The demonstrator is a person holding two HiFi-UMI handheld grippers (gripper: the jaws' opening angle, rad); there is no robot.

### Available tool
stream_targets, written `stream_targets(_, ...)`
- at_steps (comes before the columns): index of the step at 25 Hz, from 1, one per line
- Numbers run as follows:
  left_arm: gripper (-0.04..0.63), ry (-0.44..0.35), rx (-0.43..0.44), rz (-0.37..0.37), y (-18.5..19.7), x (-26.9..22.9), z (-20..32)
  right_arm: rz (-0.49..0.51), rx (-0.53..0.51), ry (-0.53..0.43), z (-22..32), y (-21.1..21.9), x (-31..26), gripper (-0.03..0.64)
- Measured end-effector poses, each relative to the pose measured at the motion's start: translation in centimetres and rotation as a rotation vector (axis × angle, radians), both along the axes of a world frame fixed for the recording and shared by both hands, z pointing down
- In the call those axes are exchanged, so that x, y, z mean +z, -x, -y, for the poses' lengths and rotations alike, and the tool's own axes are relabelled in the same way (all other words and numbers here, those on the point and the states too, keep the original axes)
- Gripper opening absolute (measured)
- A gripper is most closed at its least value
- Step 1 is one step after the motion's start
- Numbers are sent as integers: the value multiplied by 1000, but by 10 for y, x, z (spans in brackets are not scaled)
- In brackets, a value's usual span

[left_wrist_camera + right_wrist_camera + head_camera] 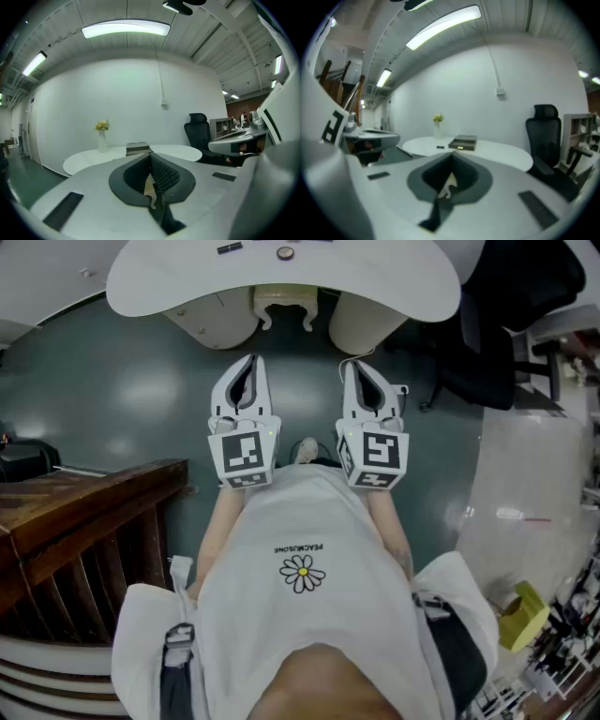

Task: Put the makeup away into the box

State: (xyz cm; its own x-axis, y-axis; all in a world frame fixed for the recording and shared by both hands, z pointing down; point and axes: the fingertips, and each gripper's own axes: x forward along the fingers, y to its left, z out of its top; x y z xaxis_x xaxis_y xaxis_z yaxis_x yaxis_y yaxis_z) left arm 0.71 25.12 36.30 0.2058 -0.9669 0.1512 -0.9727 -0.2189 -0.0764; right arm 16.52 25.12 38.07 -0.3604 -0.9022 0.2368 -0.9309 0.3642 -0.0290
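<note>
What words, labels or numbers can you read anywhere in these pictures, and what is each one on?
"PEACMUSONE": small print on the white shirt, above a daisy, upside down in the head view; spelling uncertain.
Cubes on the left gripper and right gripper: black-and-white square markers, no words.
Dark box on the white table: too blurred to read any label.

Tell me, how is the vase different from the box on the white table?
The vase is white, and the box is dark. The vase stands tall and thin, while the box lies low and flat. The vase has yellow flowers sticking out of its top, and nothing sticks out of the box. Both sit on the same white table, with the vase to the left of the box.
</note>
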Motion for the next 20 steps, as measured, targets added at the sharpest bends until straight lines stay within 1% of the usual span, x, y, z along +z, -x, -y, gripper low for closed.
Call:
stream_targets(9,18,-3,-9,-4,-5,-1,1,-17,-16,1,1,-2,1,29)
stream_targets(16,18,-8,-13,6,-10,-1,0,25,-34,10,3,-3,5,29)
stream_targets(18,18,-19,-8,17,-8,-3,6,11,-46,6,10,-1,5,29)
stream_targets(20,18,-47,0,41,-4,-10,19,-5,-57,-11,23,2,-1,30)
